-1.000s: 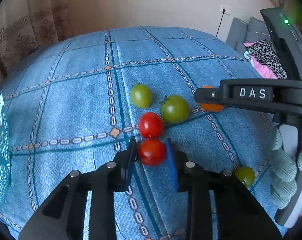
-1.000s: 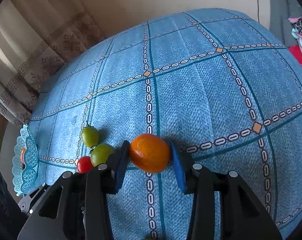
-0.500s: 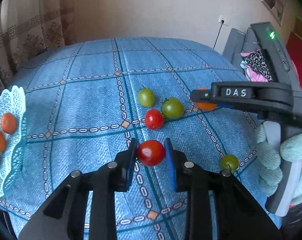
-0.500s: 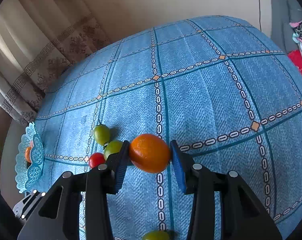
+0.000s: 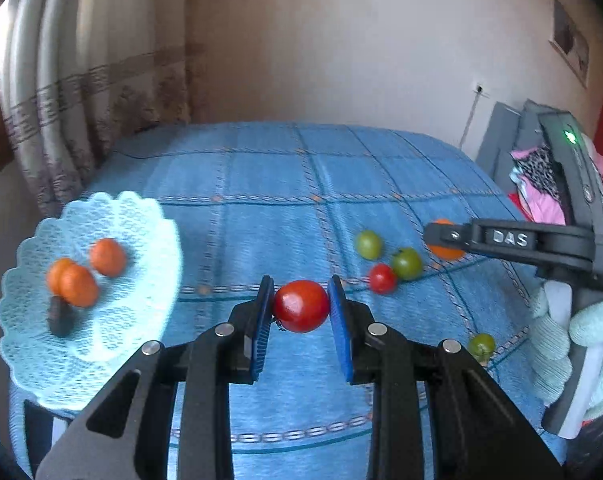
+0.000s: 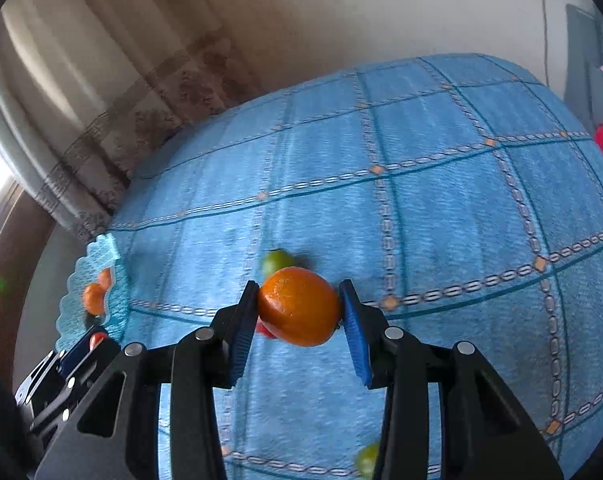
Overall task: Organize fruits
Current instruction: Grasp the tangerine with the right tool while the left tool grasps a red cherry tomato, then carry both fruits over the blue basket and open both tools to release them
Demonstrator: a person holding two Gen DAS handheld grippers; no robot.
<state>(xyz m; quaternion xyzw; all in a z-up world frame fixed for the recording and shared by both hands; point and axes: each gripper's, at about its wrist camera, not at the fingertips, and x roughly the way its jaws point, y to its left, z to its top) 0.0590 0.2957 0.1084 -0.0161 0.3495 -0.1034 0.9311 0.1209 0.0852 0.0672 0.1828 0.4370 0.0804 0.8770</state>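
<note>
My left gripper (image 5: 300,307) is shut on a red tomato (image 5: 300,306), held above the blue cloth. To its left lies a pale blue lace basket (image 5: 141,264) with three oranges (image 5: 107,257) in it. My right gripper (image 6: 299,306) is shut on an orange (image 6: 299,306), also lifted; in the left wrist view it shows at the right (image 5: 445,240). On the cloth lie two green tomatoes (image 5: 368,244) (image 5: 406,263), one red tomato (image 5: 382,278) and a small green one (image 5: 481,345). The basket (image 6: 113,256) appears far left in the right wrist view.
A blue patterned cloth (image 5: 285,184) covers the table. Curtains (image 5: 61,112) hang behind the basket. A grey seat with clothes (image 5: 537,176) stands at the right. A gloved hand (image 5: 589,328) grips the right tool. A dark object (image 5: 59,316) lies in the basket.
Both grippers have lifted with their fruit. The left one swung left, bringing the basket into view. The right one also turned toward the basket side.
</note>
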